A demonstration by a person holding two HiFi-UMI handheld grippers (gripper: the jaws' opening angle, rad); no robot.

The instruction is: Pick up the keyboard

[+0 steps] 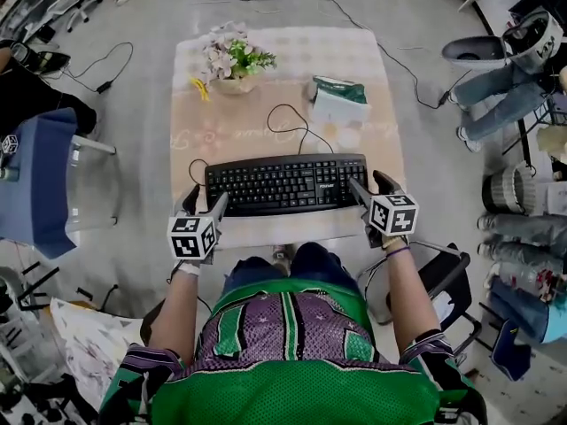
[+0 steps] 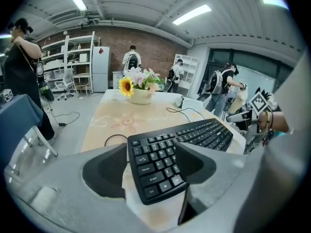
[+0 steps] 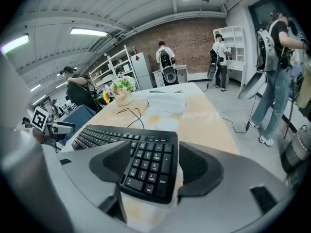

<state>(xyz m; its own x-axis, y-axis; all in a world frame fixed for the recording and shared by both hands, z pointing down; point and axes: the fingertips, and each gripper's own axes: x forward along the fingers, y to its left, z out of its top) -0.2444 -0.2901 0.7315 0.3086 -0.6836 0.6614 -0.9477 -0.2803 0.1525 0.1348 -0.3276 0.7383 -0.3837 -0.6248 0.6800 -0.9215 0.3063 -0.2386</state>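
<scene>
A black keyboard (image 1: pixel 285 184) lies flat near the front edge of the table (image 1: pixel 266 87), its cable (image 1: pixel 292 122) looping toward the back. My left gripper (image 1: pixel 205 200) is open at the keyboard's left end. In the left gripper view its wide jaws straddle that end of the keyboard (image 2: pixel 180 144), one outside the edge, one over the keys. My right gripper (image 1: pixel 370 186) is open at the right end. In the right gripper view the number-pad end of the keyboard (image 3: pixel 141 159) sits between the spread jaws.
A flower pot (image 1: pixel 235 65) stands at the back left of the table and a white tissue pack (image 1: pixel 338 100) at the back right. A blue chair (image 1: pixel 40 180) is on the left. Seated people (image 1: pixel 514 96) and a dark chair (image 1: pixel 443 273) are on the right.
</scene>
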